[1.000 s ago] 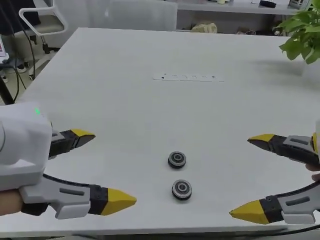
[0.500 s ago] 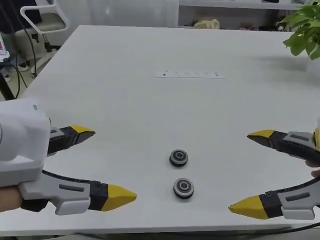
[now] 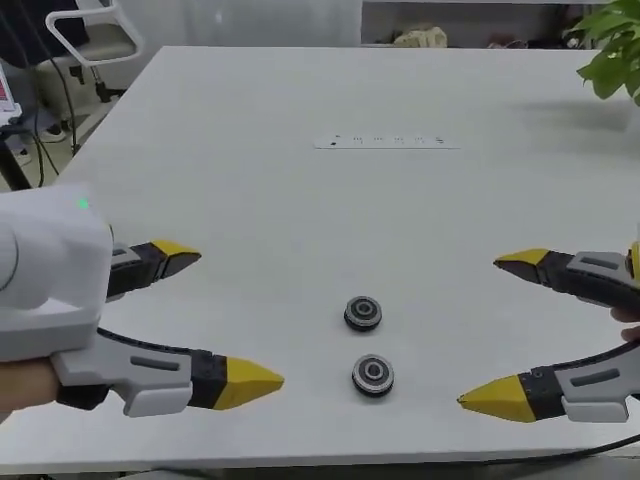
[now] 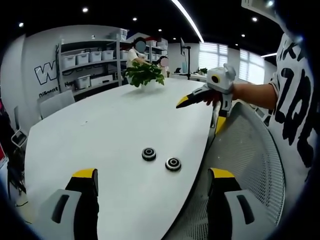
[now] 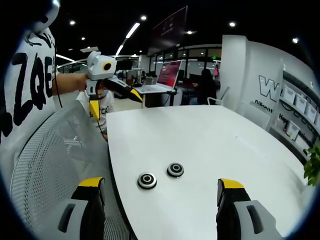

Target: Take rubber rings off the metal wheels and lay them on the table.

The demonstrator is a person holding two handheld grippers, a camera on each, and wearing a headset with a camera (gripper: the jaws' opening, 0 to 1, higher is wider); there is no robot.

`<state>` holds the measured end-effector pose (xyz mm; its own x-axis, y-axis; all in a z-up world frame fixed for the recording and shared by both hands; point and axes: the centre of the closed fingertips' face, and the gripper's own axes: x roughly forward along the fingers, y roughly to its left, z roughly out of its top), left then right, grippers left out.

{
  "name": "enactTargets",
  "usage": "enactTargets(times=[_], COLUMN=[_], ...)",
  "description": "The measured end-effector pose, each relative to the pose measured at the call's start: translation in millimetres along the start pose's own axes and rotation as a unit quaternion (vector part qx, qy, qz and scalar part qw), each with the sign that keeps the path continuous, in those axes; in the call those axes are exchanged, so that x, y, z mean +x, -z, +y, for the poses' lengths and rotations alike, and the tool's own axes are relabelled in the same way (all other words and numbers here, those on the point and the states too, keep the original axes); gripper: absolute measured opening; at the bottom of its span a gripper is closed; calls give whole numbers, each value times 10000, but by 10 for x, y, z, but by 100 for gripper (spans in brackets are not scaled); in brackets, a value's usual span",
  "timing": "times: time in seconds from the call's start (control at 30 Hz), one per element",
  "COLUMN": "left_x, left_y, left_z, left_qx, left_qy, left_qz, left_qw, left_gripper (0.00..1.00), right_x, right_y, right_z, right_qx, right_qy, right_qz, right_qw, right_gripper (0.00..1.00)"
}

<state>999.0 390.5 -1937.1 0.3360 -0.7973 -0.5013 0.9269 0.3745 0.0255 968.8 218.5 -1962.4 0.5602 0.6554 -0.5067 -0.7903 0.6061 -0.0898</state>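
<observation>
Two small metal wheels with black rubber rings lie flat on the white table (image 3: 300, 200): the far wheel (image 3: 363, 313) (image 4: 148, 153) (image 5: 175, 169) and the near wheel (image 3: 373, 375) (image 4: 173, 163) (image 5: 146, 180). My left gripper (image 3: 235, 320) (image 4: 152, 182) is open at the table's near left, well left of both wheels, and holds nothing. My right gripper (image 3: 485, 330) (image 5: 160, 190) is open at the near right, also apart from the wheels. The right gripper (image 4: 200, 107) crosses the left gripper view; the left gripper (image 5: 117, 100) crosses the right gripper view.
A flush socket strip (image 3: 388, 141) sits mid-table beyond the wheels. A leafy plant (image 3: 610, 45) (image 4: 142, 74) stands at the far right corner. An office chair (image 3: 85, 40) is past the far left edge. A mesh chair back (image 5: 55, 165) lies close below the near edge.
The head camera has tilted slightly, shifting the scene. My left gripper has edged a little to the right toward the wheels. The wheels have not moved.
</observation>
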Motion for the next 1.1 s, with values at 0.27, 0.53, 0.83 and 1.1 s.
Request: enactTargets(times=[0.27,0.53,0.83,1.1], left_x=[120,275,498,674], left_y=[-66,-146,-129,-82], left_z=[9,32,21,-37], left_qx=[121,259,116,157], left_qy=[107,266,575,835], left_qz=[9,-3,19,62], left_qw=[9999,9993,9983,9964], left_gripper=[89,86,79,73], right_x=[66,106,197,325], right_y=[-41,-38,-5,84], right_z=[-75,-149,-184,-176], right_qx=[-91,-159,-186,-280], right_qy=[-41,-100,-254,-480], right_qz=[-54,-65,-58,77], right_qw=[9999,9998,9995,9984], right_gripper=[90,87,80,73])
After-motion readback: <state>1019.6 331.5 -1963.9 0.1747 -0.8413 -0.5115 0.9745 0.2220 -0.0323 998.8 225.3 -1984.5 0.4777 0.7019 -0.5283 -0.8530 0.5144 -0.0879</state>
